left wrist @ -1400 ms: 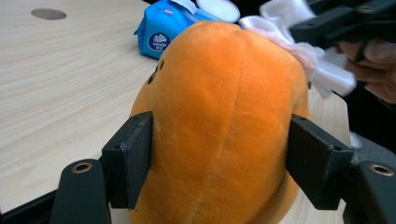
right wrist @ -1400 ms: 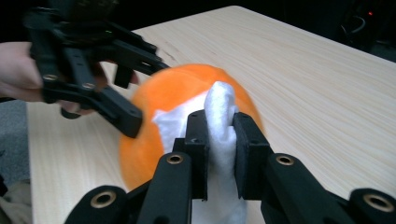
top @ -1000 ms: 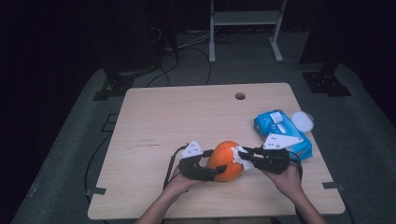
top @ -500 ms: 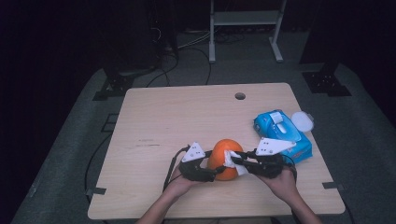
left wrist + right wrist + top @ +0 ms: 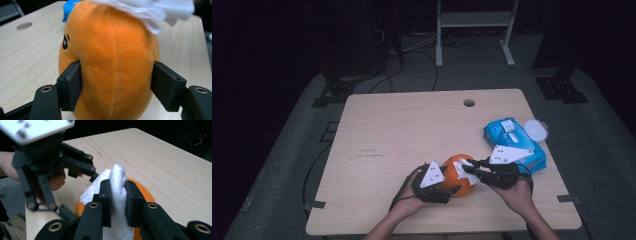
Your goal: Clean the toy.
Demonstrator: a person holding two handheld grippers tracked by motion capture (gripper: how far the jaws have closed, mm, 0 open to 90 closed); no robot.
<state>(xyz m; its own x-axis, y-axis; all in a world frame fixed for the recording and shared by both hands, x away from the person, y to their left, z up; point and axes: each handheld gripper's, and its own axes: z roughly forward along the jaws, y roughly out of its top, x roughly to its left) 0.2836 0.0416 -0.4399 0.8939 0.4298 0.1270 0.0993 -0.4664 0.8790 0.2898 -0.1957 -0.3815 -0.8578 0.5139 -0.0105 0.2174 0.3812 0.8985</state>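
Left gripper (image 5: pixel 117 87): your jaws have just been closing and now clamp the orange plush toy (image 5: pixel 110 62).
Right gripper (image 5: pixel 117 192): you pinch the white wipe (image 5: pixel 117 180) atop it.
Toy: near table edge (image 5: pixel 437 227), steadied for wiping.

black tongs (image 5: pixel 447 185) with brass-ringed screw holes, each topped by a grey three-cornered plate; black cables trail.
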